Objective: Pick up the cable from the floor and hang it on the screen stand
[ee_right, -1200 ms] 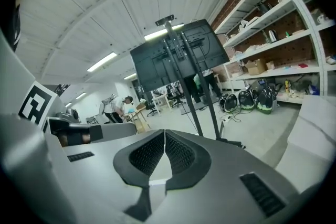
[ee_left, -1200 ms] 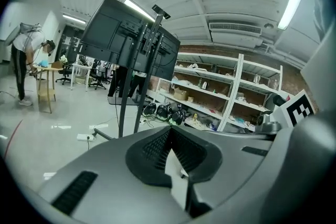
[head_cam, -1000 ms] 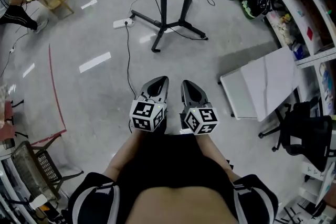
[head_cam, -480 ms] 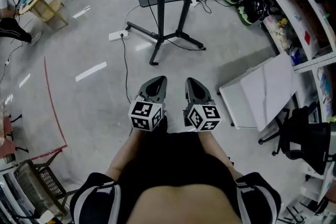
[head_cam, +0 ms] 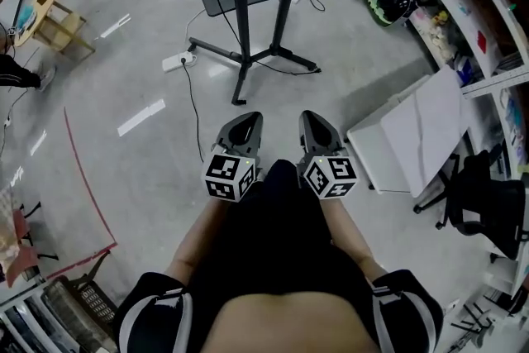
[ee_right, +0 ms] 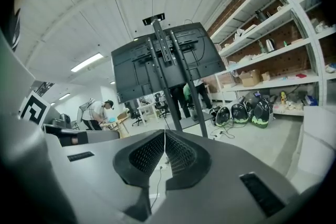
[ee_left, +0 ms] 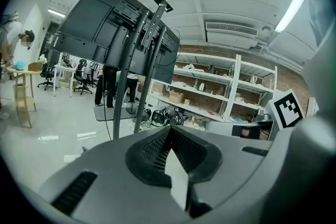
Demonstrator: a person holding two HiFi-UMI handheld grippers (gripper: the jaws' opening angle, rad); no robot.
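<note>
The left gripper [head_cam: 245,126] and right gripper [head_cam: 314,125] both have their jaws closed on nothing. The cable [head_cam: 194,107] lies on the floor [head_cam: 124,161], a thin black line running from a power strip [head_cam: 173,62] by the stand [head_cam: 240,21] toward the left gripper. It looks light, limp and prone to sag or slip. A firm pinch on the free stretch, away from the plug end, seems best.

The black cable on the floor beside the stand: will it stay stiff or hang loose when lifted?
Probably floppy: the cable lies in a loose curve on the floor. Likely light, as it looks thin. One end seems to reach the power strip, so lifting may drag that along.
</note>
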